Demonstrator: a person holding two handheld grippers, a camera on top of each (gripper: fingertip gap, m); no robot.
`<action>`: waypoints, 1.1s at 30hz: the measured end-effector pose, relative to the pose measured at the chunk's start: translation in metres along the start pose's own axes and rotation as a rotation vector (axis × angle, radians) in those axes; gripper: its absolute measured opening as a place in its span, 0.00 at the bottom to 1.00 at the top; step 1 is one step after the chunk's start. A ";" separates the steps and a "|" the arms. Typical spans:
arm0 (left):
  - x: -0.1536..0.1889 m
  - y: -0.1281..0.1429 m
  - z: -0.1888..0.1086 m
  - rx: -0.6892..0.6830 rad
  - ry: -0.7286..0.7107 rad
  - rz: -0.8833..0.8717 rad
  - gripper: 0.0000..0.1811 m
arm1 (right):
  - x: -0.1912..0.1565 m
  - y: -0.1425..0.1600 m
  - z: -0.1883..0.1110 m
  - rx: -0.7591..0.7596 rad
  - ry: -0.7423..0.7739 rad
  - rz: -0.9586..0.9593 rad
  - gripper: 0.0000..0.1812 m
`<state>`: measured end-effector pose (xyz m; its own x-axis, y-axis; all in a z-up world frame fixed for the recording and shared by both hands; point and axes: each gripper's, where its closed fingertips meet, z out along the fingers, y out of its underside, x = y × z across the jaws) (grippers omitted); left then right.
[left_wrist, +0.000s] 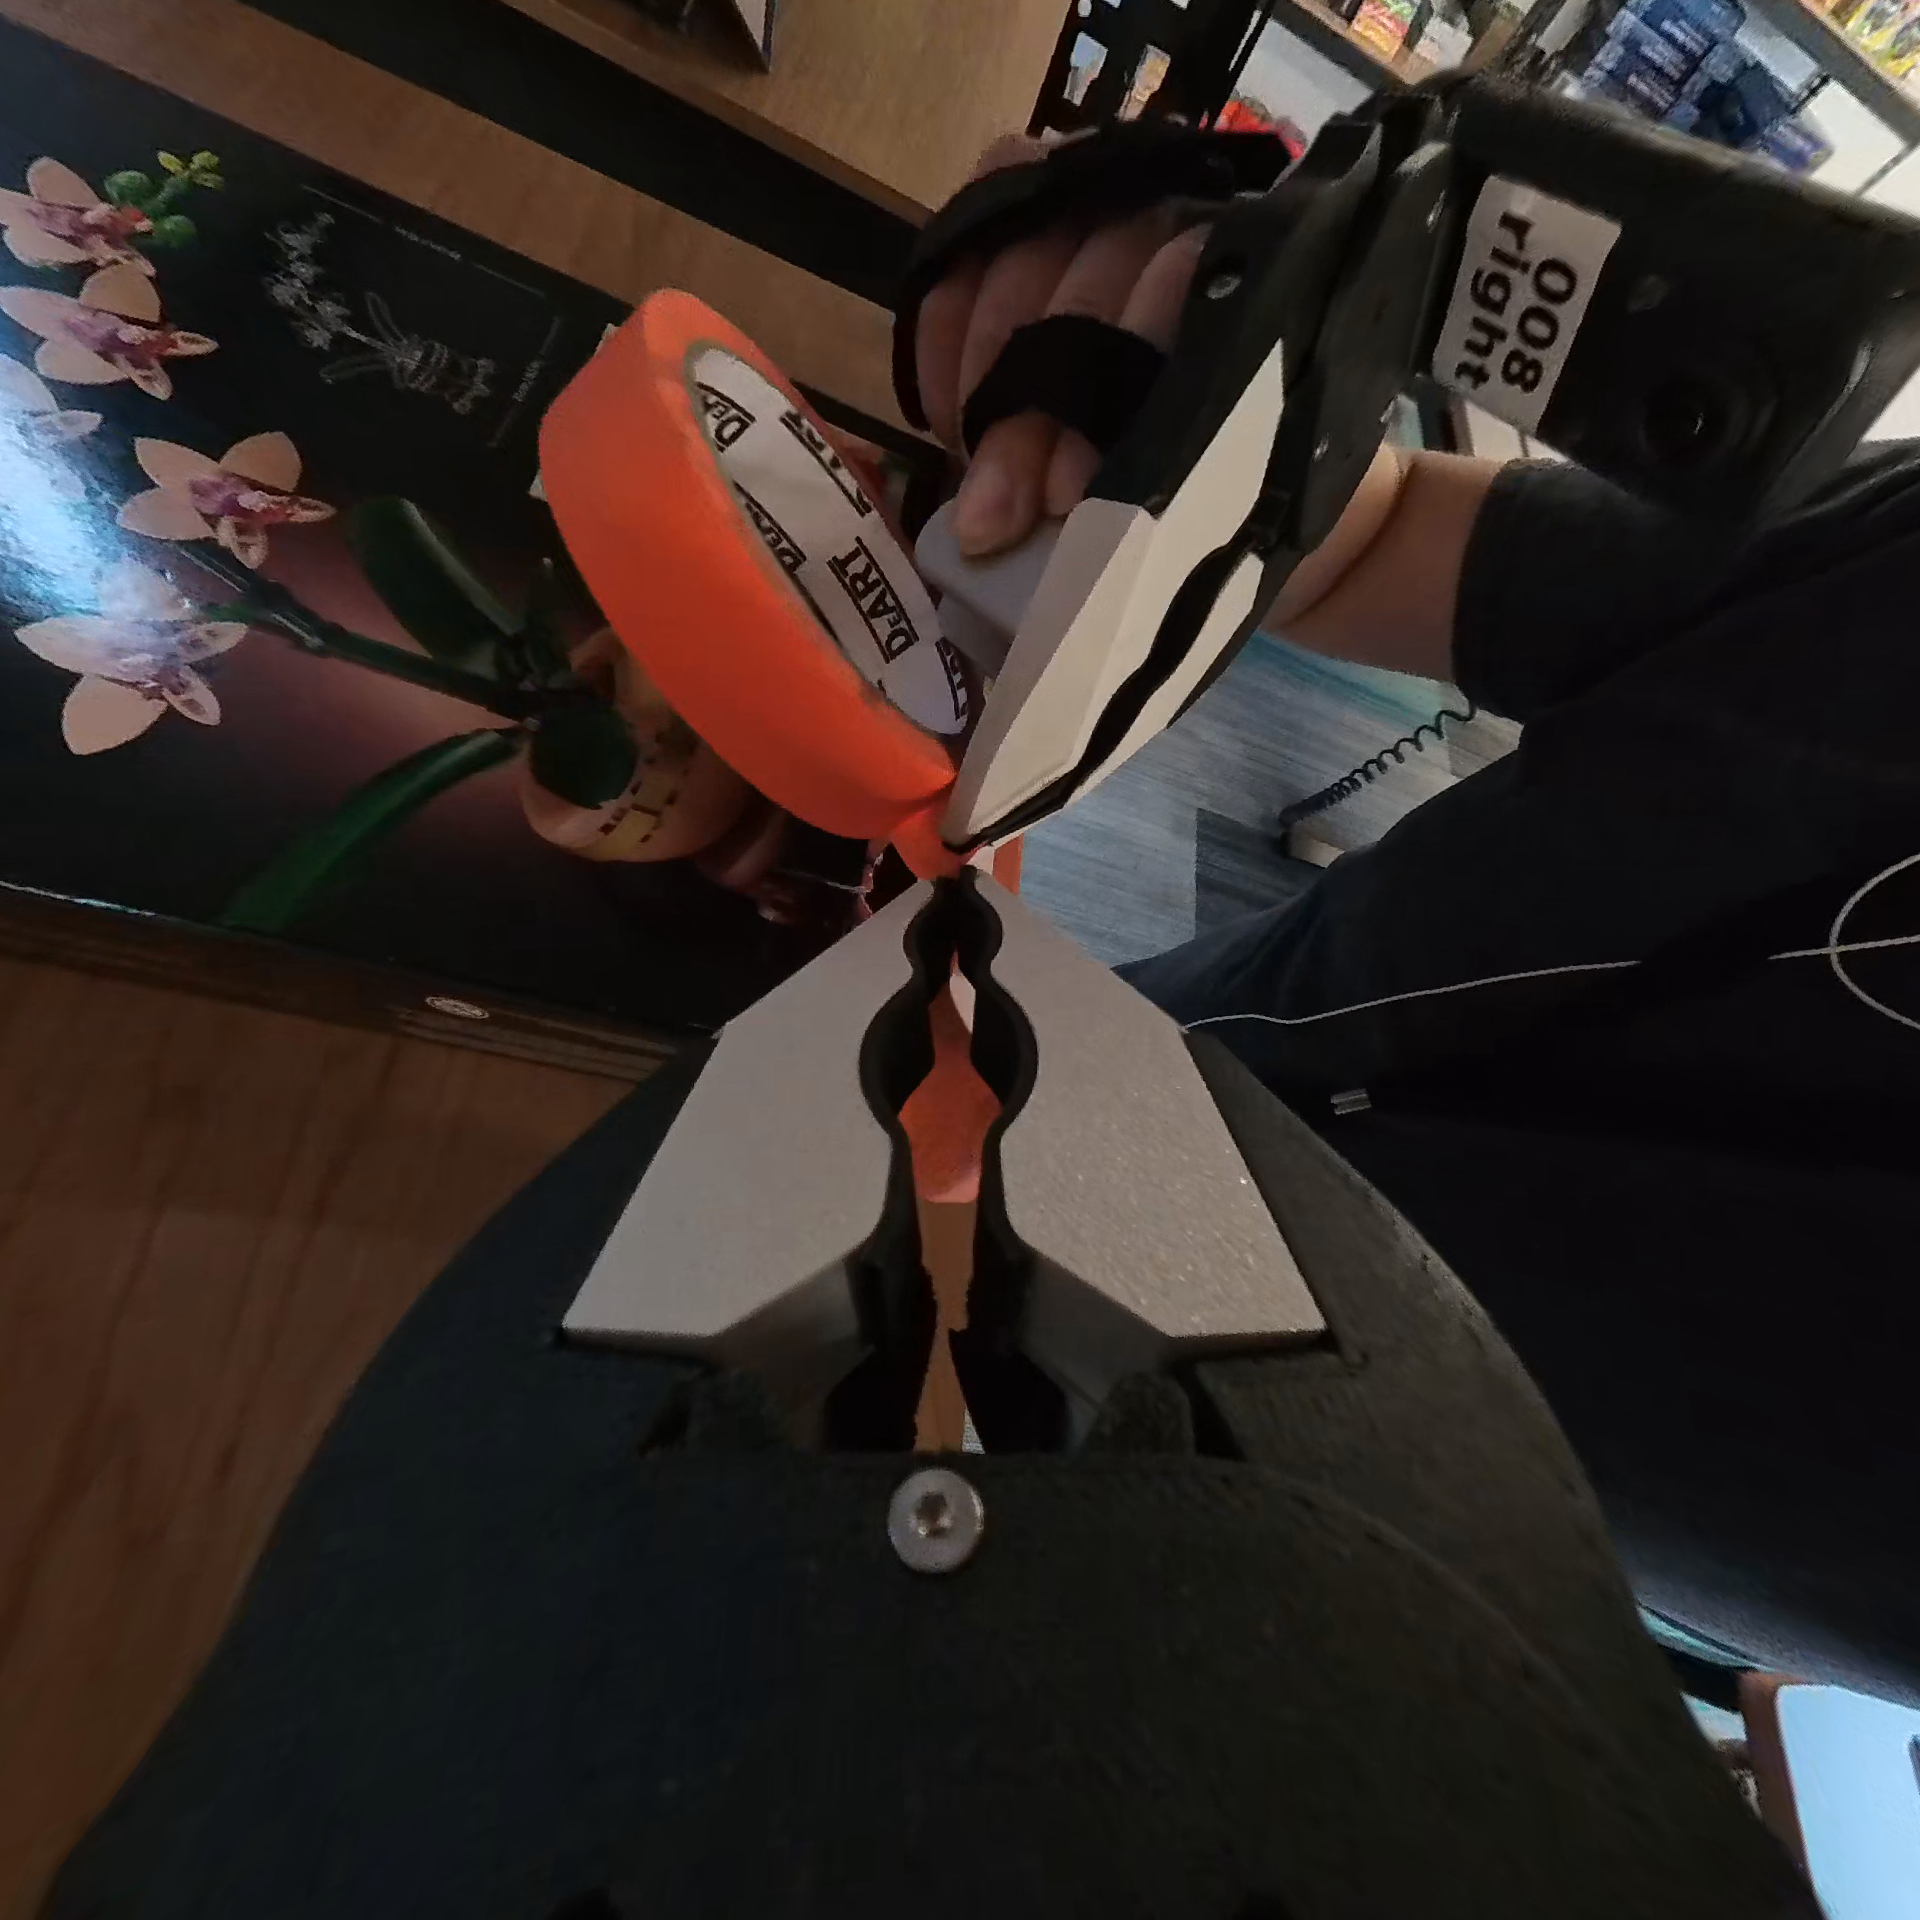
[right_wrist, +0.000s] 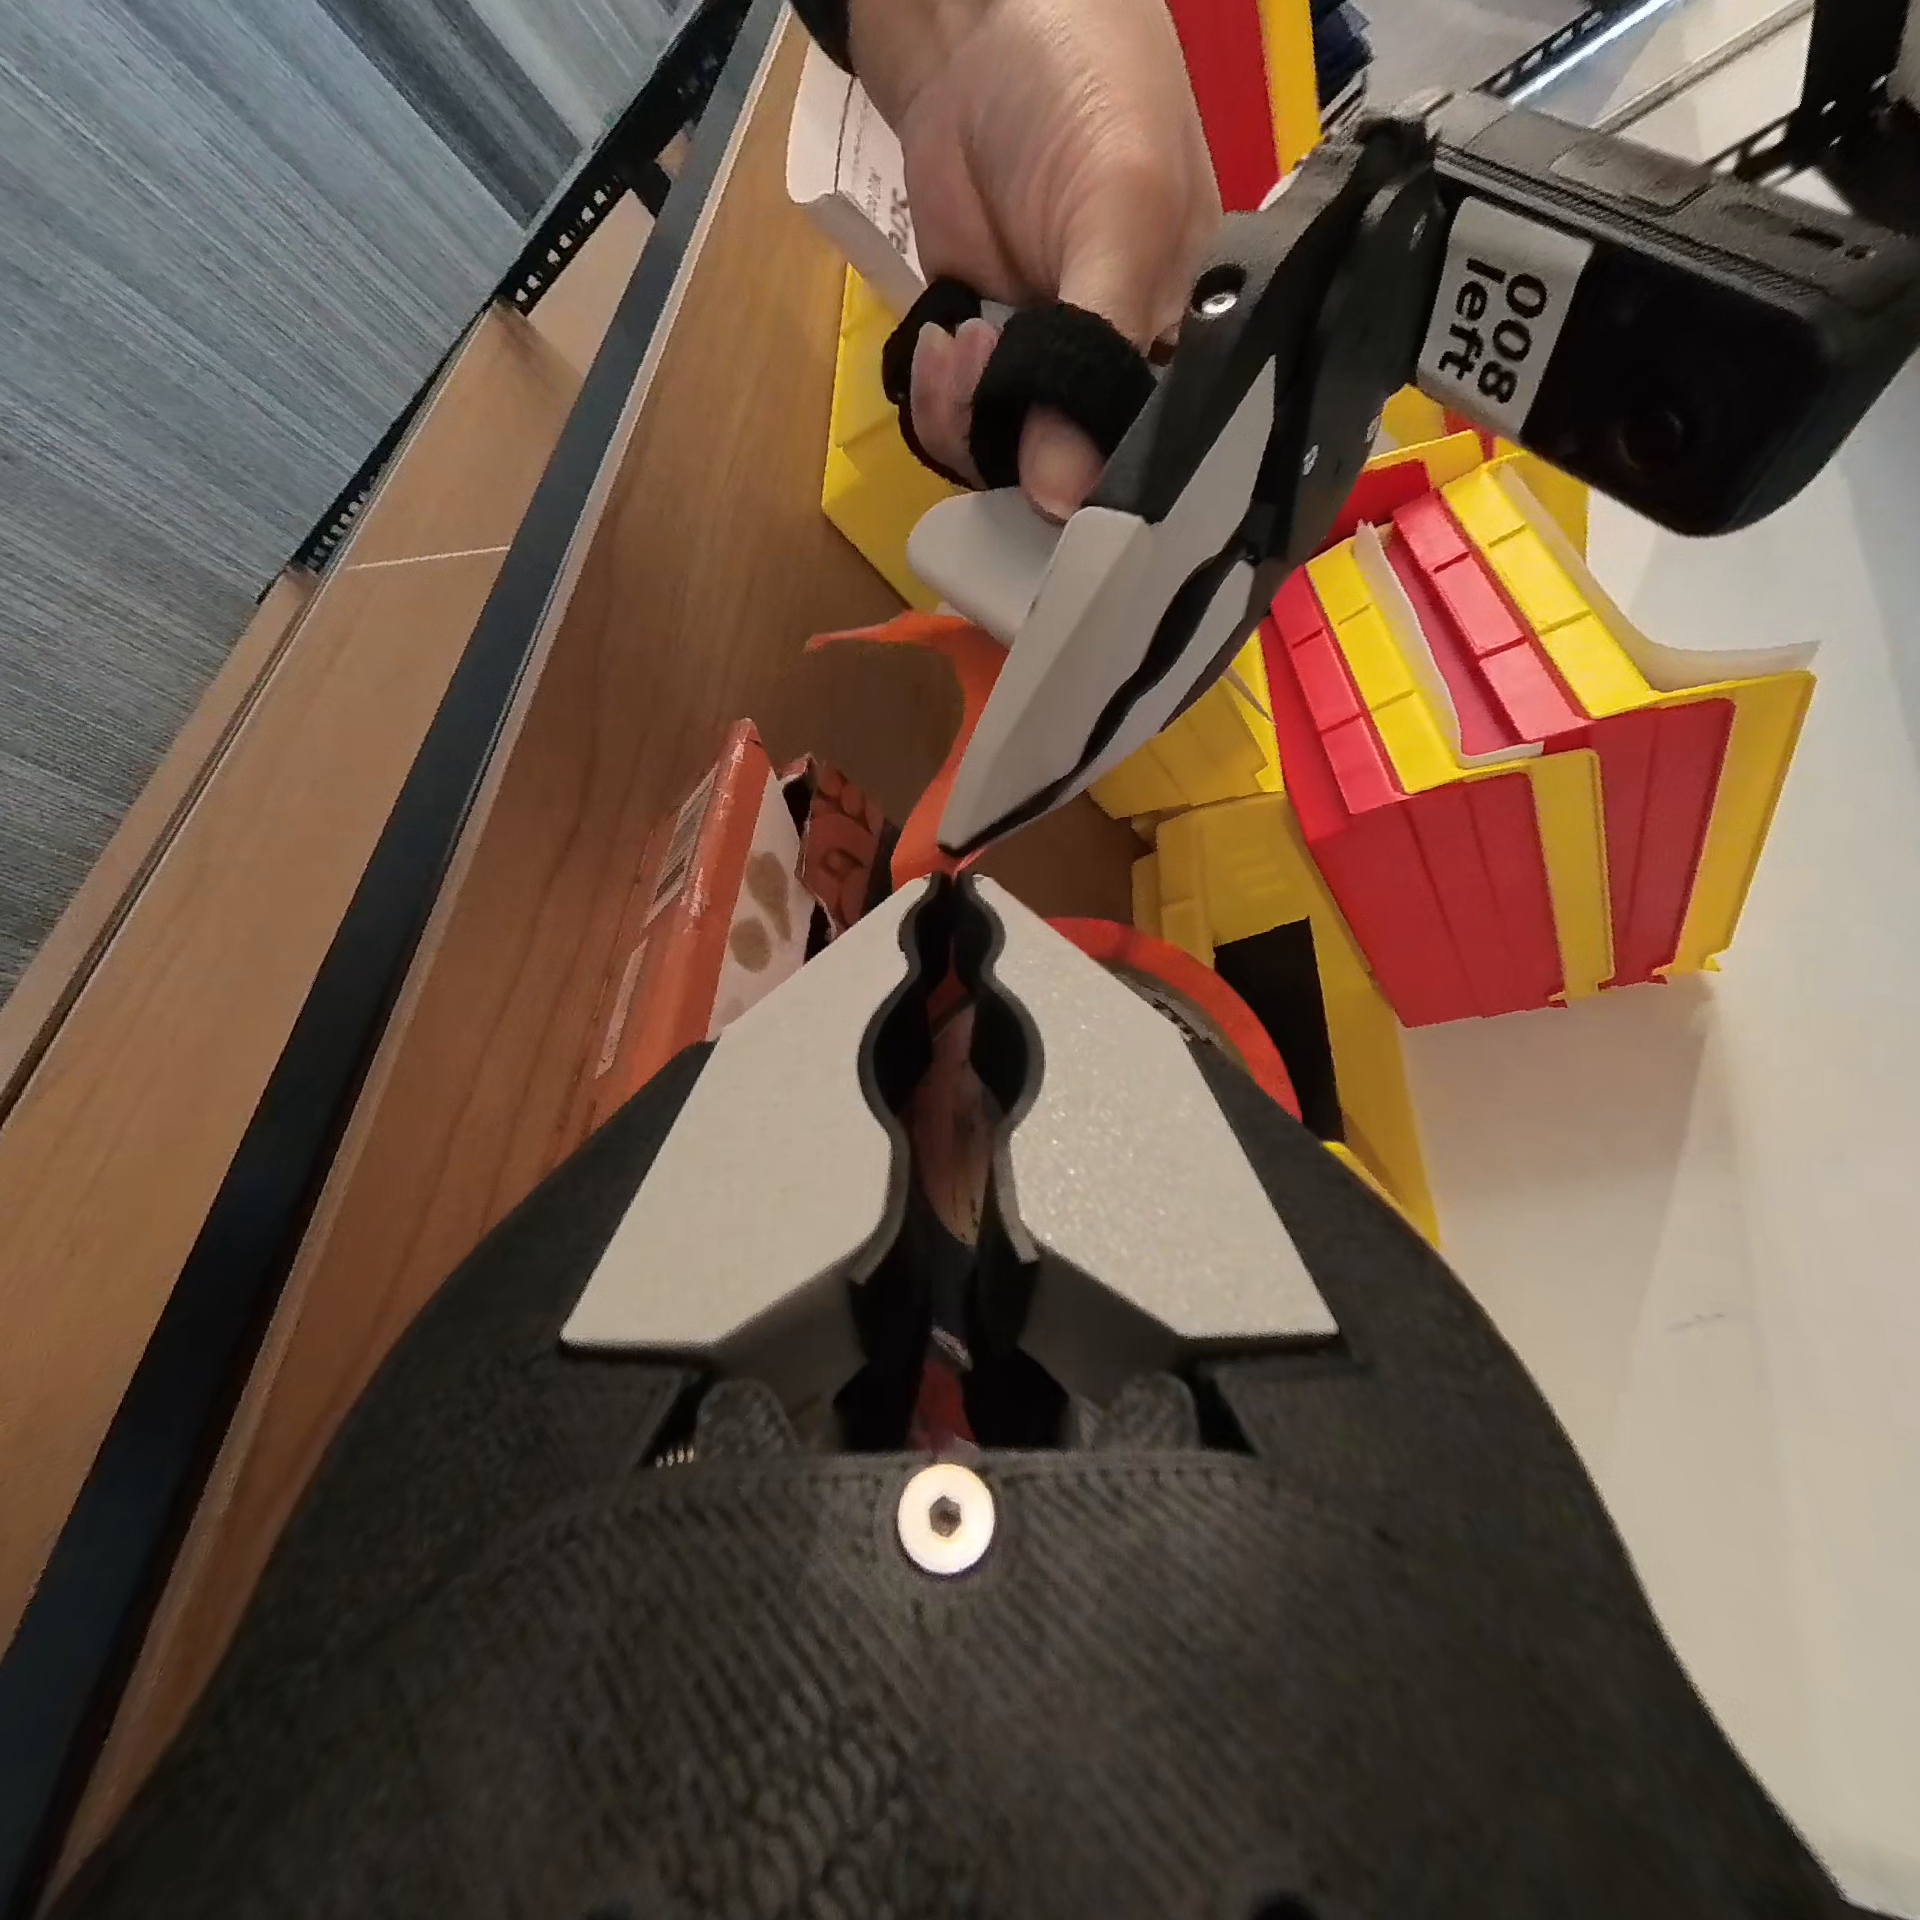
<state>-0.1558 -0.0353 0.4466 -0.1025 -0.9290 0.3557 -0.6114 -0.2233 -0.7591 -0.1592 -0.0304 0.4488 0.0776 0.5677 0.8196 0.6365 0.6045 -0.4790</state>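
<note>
Wooden worktop (left_wrist: 208, 1247) fills lower left; mid-frame, left gripper (left_wrist: 954, 883) jaws pinch an orange strip (left_wrist: 940, 1132), and right gripper (left_wrist: 961, 831) jaws pinch the tape roll (left_wrist: 686, 582).

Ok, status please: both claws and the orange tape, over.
Left claw shut on loose strip. Right claw shut on orange tape roll rim. Tips almost touching, flower box behind.

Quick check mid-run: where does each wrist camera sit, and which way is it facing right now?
Left wrist view: sits on the left gripper, facing the flower-printed box; shows the person's right hand.
Right wrist view: sits on the right gripper, facing yellow and red bins; shows the left hand.
Both share: the orange tape roll, both grippers tip to tip.
</note>
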 end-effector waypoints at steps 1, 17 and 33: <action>0.001 0.000 0.000 0.002 0.002 0.005 0.00 | 0.000 -0.001 -0.001 0.010 0.010 -0.003 0.00; 0.005 -0.003 -0.008 0.077 0.053 0.003 0.00 | 0.004 -0.004 -0.002 0.105 -0.024 0.086 0.00; -0.014 -0.033 -0.055 0.151 -0.202 0.313 0.19 | 0.015 0.009 0.028 0.011 -0.405 0.484 0.00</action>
<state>-0.1775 0.0019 0.4969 -0.1002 -0.9949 -0.0080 -0.4518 0.0527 -0.8905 -0.1739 -0.0009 0.4485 0.0567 0.9436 0.3263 0.5939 0.2309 -0.7707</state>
